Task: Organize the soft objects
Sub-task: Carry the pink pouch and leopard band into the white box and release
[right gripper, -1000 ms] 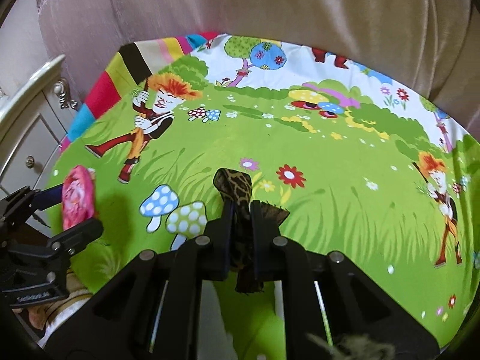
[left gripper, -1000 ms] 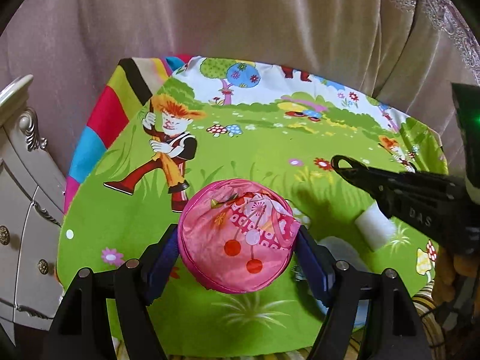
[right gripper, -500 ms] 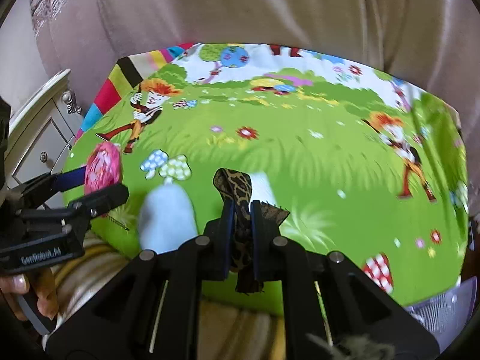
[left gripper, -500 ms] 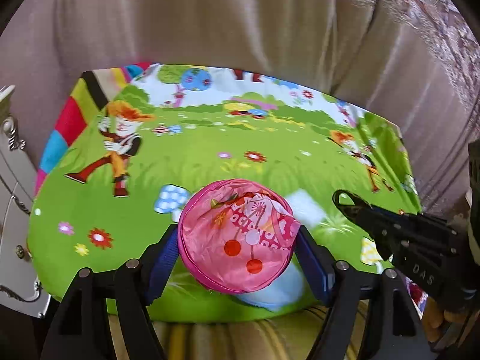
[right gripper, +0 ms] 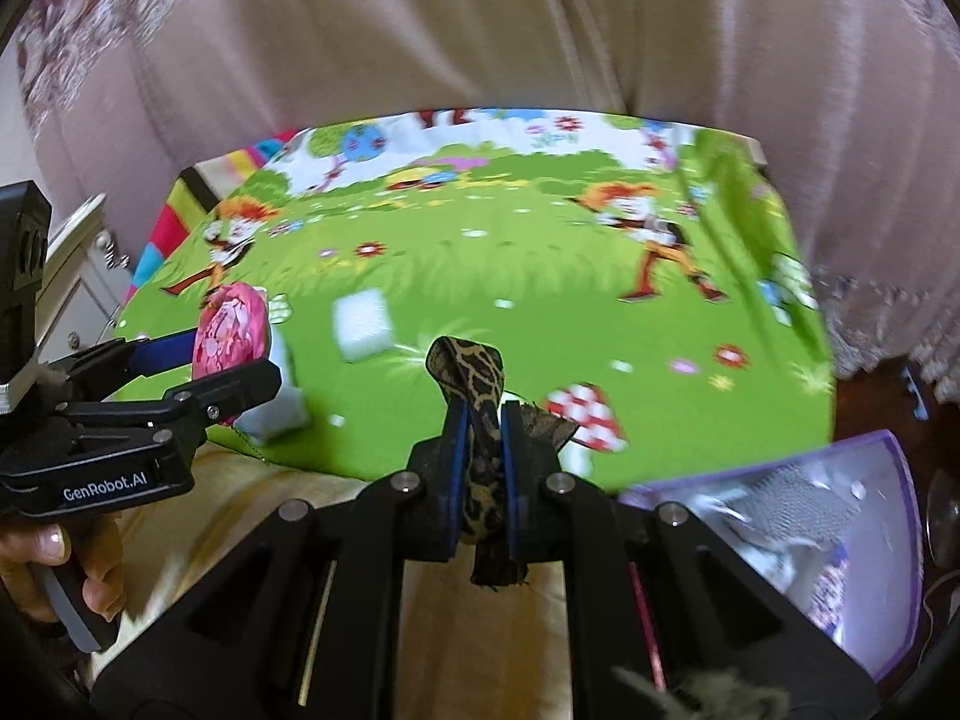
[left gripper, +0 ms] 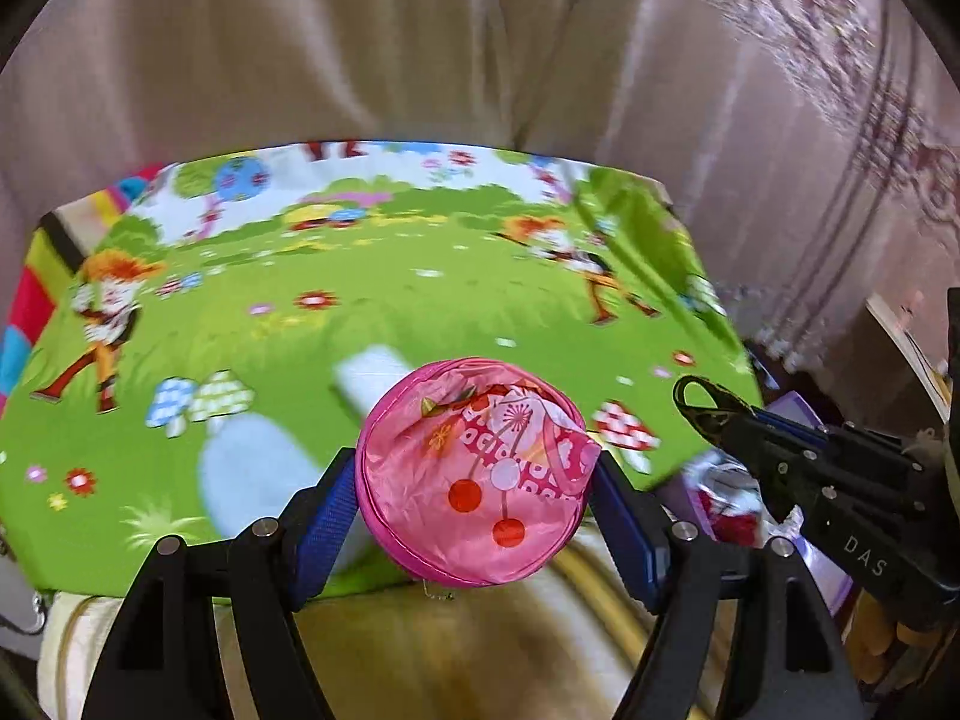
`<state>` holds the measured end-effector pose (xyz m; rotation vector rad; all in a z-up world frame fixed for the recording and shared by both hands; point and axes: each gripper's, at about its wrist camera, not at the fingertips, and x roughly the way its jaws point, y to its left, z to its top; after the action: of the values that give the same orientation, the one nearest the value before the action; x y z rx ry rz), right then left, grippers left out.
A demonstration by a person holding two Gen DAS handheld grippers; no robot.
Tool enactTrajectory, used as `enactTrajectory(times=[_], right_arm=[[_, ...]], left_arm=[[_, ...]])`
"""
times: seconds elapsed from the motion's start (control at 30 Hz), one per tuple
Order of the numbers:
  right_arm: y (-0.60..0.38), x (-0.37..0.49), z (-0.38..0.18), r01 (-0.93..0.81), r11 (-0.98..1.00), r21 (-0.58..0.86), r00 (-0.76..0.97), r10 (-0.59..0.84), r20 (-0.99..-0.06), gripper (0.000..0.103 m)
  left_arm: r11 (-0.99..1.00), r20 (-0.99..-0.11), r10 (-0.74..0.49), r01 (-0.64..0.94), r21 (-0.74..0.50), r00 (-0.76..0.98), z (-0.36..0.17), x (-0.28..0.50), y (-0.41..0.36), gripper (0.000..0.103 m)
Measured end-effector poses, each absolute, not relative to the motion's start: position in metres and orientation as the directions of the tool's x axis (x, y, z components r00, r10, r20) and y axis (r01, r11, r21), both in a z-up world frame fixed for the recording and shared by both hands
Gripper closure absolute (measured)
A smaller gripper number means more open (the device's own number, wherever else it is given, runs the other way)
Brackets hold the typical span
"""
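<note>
A beige draped fabric backdrop (left gripper: 360, 60) rises behind a bright green cartoon-printed mat (left gripper: 372, 312) with mushrooms and flowers, spread over a striped yellow cushion (left gripper: 480, 648). At the right a clear purple-rimmed plastic bin (right gripper: 840, 516) sits beside the mat's edge. The left gripper (left gripper: 474, 480) stands wide, its blue pads pressed against both sides of a round pink fabric pouch printed with cherries (left gripper: 474, 480), held above the mat's near edge. The right gripper (right gripper: 483, 438) is nearly closed, pinching a leopard-print fabric strip (right gripper: 468, 366) that loops up past its fingertips
</note>
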<state>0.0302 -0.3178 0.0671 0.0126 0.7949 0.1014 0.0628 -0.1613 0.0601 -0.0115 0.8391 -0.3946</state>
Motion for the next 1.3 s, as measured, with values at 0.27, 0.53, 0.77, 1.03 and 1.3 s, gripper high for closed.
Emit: enactTrajectory(times=[0.27, 0.53, 0.77, 1.03, 1.3], right_arm=[[-0.403, -0.016, 0.065, 0.092, 0.995, 0.047, 0.700, -0.031, -0.714, 0.089], [-0.481, -0.059, 0.056, 0.274, 0.961, 0.037, 0.669, -0.163, -0.725, 0.089], [-0.525, -0.087, 0.054, 0.392, 0.920, 0.025, 0.645, -0.255, -0.720, 0.089], [-0.545, -0.095, 0.054, 0.458, 0.889, 0.019, 0.625, -0.307, -0.718, 0.060], [-0.541, -0.092, 0.056, 0.441, 0.897, 0.032, 0.639, -0.288, -0.713, 0.045]], left_arm=[[0.845, -0.733, -0.441, 0.515, -0.145, 0.518, 0.062, 0.038, -0.256, 0.027], [0.743, -0.749, -0.512, 0.654, -0.142, 0.420, 0.060, 0.015, -0.335, 0.027], [0.655, -0.758, -0.564, 0.736, -0.170, 0.327, 0.054, -0.003, -0.386, 0.027], [0.587, -0.756, -0.612, 0.774, -0.238, 0.232, 0.047, -0.007, -0.419, 0.024], [0.631, -0.754, -0.602, 0.735, -0.248, 0.262, 0.049, 0.008, -0.404, 0.022]])
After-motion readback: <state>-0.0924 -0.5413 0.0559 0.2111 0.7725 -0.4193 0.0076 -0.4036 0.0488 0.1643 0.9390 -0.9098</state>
